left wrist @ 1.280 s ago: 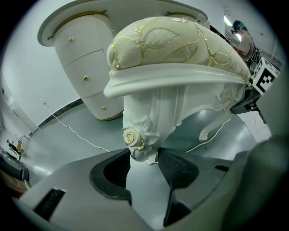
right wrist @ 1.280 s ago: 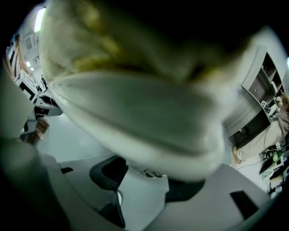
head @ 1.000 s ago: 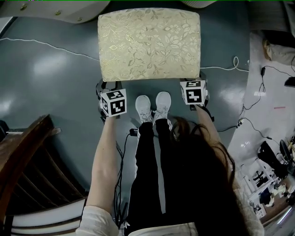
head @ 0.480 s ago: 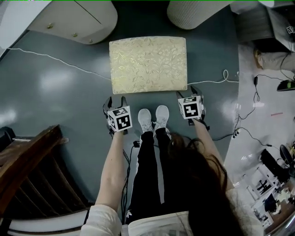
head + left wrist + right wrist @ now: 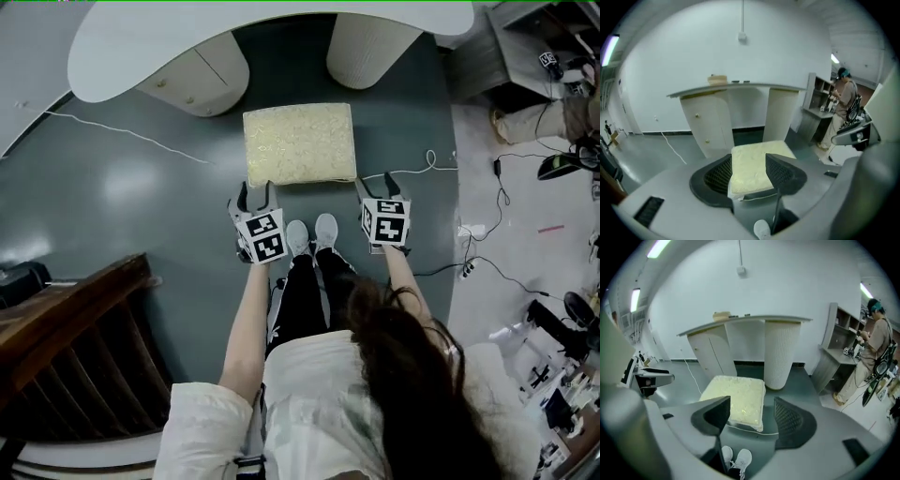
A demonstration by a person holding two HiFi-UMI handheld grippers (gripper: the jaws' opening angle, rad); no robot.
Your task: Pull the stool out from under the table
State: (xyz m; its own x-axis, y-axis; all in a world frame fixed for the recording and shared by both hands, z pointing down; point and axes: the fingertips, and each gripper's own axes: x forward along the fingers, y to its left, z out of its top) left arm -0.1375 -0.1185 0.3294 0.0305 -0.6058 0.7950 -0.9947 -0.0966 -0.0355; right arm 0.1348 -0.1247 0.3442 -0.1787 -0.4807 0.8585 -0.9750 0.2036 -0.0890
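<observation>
The left gripper (image 5: pixel 255 193) and right gripper (image 5: pixel 377 183) hang released and empty, the right's jaws having just been opening. The cushioned stool (image 5: pixel 300 142) stands just ahead of and below them, seemingly clear of the table (image 5: pixel 122 47). A careless forward step could shove it back under.

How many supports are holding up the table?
2. A cabinet base stands under the table's left part in the head view, a ribbed round column under its right; the stool sits in front of the gap between them. The table may hide more.
</observation>
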